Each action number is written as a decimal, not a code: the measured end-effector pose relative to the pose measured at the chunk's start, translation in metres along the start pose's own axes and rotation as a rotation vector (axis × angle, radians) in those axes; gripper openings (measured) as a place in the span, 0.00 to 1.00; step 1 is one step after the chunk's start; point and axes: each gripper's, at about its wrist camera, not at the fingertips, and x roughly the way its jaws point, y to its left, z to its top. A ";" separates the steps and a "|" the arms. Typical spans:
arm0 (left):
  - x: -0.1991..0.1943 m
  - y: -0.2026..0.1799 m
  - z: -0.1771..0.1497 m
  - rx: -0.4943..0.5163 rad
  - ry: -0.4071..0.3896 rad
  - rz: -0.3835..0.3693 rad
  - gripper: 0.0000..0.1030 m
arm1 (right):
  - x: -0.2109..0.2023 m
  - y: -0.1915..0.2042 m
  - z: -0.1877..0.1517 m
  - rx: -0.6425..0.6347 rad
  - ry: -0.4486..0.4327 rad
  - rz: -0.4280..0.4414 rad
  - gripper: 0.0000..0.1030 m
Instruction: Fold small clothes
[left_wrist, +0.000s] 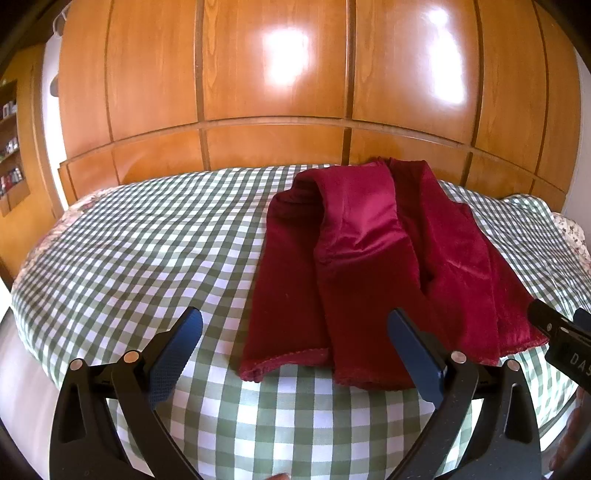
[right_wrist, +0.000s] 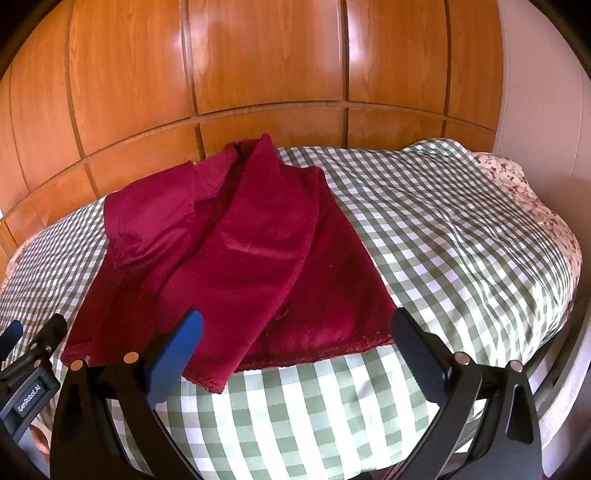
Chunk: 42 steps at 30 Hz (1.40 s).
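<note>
Nearest in the left wrist view, the left gripper (left_wrist: 295, 332) hovers over the bed with its two blue-padded fingers (left_wrist: 177, 354) spread wide and nothing between them. In the right wrist view the right gripper (right_wrist: 295, 332) stands likewise, jaws wide apart and empty, just short of the garment's hem. Each gripper shows at the edge of the other's view, so the two sit side by side.

Under them lies one green-and-white checked cover (left_wrist: 147, 251), spread over the bed, with a flowered sheet (right_wrist: 517, 184) showing at its far edge.

On the cover rests one dark red velvety garment (left_wrist: 351, 266), lying loose, its front panels overlapping and a shiny lining turned out near the top. Its stitched hem faces the grippers; its upper part reaches toward the headboard. In the right wrist view a button (right_wrist: 282, 312) shows on the front.

Behind the bed stands a glossy wooden panelled wall (left_wrist: 277, 74). At the far left, shelves (left_wrist: 9, 147) hold small items too blurred to count.
</note>
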 end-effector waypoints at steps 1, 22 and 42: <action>0.000 0.000 0.000 0.000 0.004 0.001 0.96 | 0.000 -0.001 0.000 0.002 0.001 0.000 0.98; 0.004 -0.001 0.000 0.006 0.025 -0.011 0.96 | 0.001 0.000 0.001 -0.001 0.002 0.007 0.98; 0.004 -0.003 0.000 0.012 0.030 -0.021 0.96 | 0.001 0.002 0.001 -0.003 0.003 0.008 0.98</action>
